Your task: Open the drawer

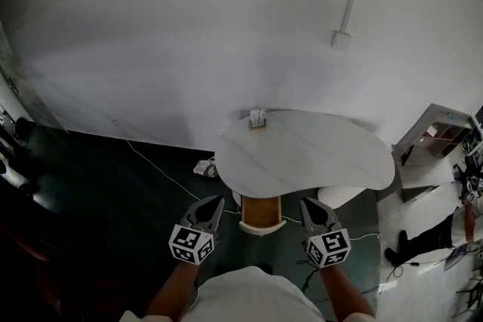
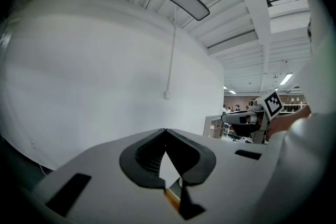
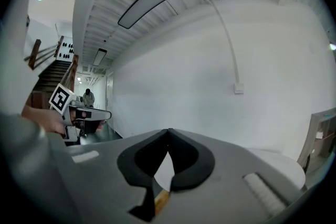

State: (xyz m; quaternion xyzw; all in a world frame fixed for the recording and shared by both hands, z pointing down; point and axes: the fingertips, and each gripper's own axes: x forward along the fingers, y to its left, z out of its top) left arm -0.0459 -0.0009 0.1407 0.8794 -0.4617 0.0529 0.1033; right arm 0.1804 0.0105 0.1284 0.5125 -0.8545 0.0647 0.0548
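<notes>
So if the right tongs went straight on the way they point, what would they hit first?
Probably the white table's near edge, just right of the wooden drawer; height is unclear, so the right tongs might pass over it.

Head view: high, looking steeply down on white table [image 1: 317, 154], well above it. Views from left gripper [image 1: 216, 200] and right gripper [image 1: 307, 201]: low, roughly level, facing the wall [image 2: 94, 71], each catching the other gripper. Shared by all three: wall box [image 1: 341, 39].

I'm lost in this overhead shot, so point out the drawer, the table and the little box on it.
Drawer [image 1: 260, 212]: head view, its brown part.
Table [image 1: 317, 162]: head view, bare top.
Box [image 1: 257, 118]: head view, its middle.
</notes>
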